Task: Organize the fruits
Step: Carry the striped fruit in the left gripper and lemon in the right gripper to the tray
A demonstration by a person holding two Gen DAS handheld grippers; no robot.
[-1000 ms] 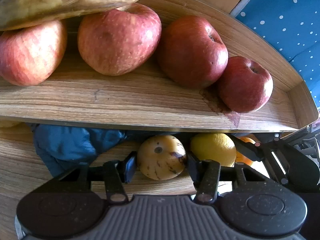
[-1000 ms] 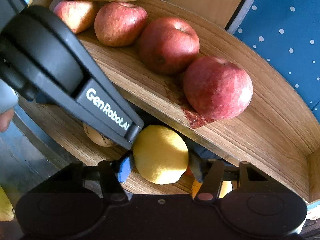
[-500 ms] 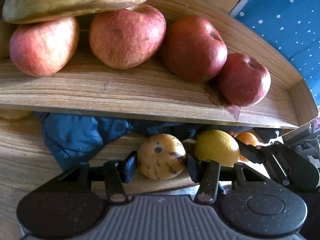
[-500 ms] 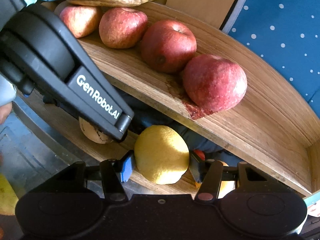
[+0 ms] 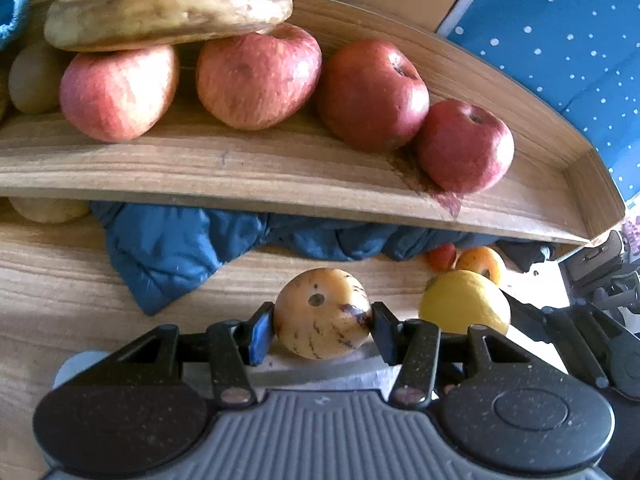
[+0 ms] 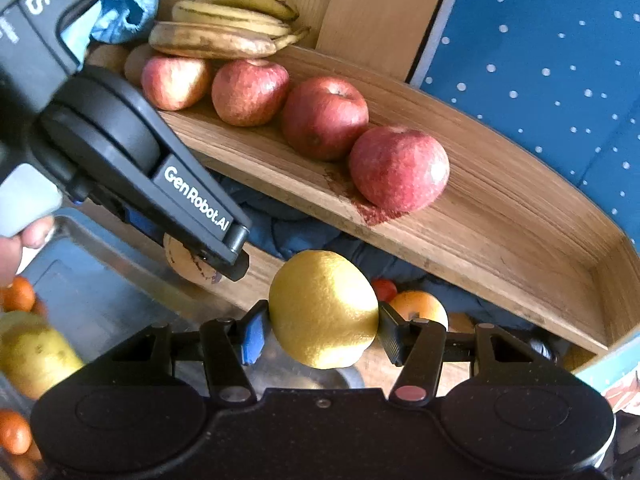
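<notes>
My left gripper [image 5: 323,322] is shut on a round tan fruit with purple streaks [image 5: 322,314], held above the lower wooden shelf [image 5: 60,304]. My right gripper [image 6: 323,330] is shut on a yellow lemon [image 6: 323,308], just right of the left gripper [image 6: 160,184], which crosses the right wrist view. The lemon [image 5: 464,302] also shows at the right of the left wrist view. On the upper wooden shelf [image 5: 240,176] sits a row of several red apples [image 5: 372,92] with bananas [image 5: 168,14] stacked at the left end.
Crumpled blue cloth [image 5: 180,248] lies on the lower shelf under the upper one. An orange [image 6: 418,306] and a small red fruit [image 6: 384,289] rest behind the lemon. A metal tray [image 6: 100,284] at lower left holds oranges [image 6: 18,294] and a yellow-green fruit [image 6: 34,354]. A blue dotted surface [image 6: 560,60] stands behind.
Both grippers have drawn back and lower from the shelves, each still holding its fruit. More of the bananas, blue cloth and metal tray has come into view.
</notes>
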